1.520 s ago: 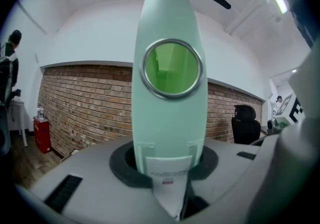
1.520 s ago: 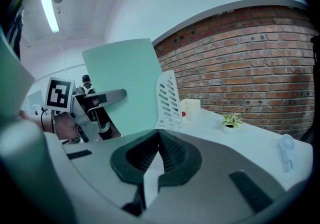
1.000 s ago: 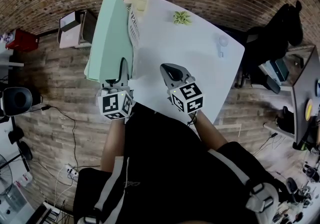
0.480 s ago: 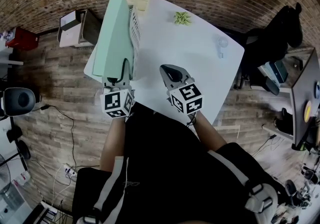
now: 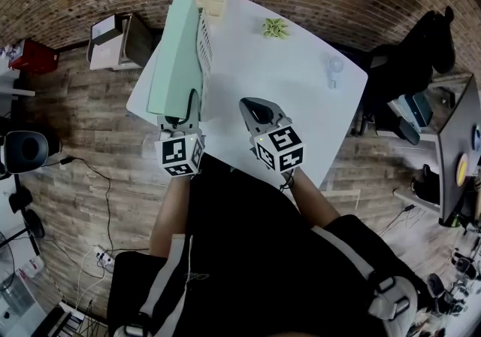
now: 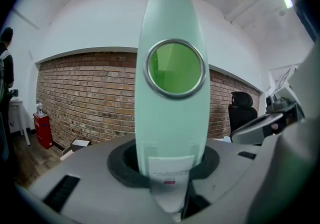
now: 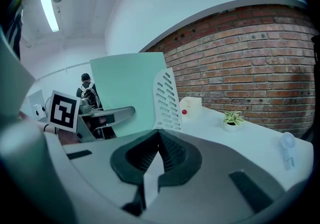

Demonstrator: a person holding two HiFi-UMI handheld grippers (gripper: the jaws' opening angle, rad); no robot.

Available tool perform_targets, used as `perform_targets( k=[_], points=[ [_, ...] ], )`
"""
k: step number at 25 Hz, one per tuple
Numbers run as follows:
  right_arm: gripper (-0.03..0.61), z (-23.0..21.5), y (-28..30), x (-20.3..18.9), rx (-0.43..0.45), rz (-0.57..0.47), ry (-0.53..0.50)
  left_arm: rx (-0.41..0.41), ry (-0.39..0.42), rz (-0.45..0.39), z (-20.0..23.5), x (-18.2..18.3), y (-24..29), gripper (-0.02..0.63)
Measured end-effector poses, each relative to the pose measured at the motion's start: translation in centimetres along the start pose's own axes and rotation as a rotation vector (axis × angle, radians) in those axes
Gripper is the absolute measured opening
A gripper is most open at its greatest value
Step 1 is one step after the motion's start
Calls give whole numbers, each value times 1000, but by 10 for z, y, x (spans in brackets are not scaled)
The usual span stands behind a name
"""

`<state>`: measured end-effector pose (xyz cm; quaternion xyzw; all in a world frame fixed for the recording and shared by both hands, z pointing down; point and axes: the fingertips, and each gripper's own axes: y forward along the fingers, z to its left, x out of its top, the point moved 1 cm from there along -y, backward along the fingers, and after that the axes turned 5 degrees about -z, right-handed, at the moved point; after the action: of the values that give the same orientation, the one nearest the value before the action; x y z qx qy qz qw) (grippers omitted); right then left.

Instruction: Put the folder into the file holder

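A mint-green folder stands on edge at the white table's left side, right beside the white slotted file holder. My left gripper is shut on the folder's near spine; its jaws are easing open with the spine still between them. In the right gripper view the folder shows as a broad green panel left of the holder. My right gripper hovers over the table's near middle, shut on nothing, and its pads meet.
On the white table are a small potted plant, a cream box behind the holder and a small pale object at the right edge. A carton sits on the floor left; a black chair stands right.
The folder has swung from leaning out over the table's left edge to more upright and closer against the file holder. My left gripper has shifted slightly right. The right gripper has stayed put.
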<state>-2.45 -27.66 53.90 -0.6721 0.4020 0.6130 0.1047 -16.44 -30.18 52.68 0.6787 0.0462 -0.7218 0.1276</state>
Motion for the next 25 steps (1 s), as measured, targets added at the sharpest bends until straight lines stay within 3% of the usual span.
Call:
perform_targets(
  k=[25],
  points=[
    [9, 7, 1, -2, 13, 6, -5, 1, -2, 64, 1, -20, 3, 158]
  ],
)
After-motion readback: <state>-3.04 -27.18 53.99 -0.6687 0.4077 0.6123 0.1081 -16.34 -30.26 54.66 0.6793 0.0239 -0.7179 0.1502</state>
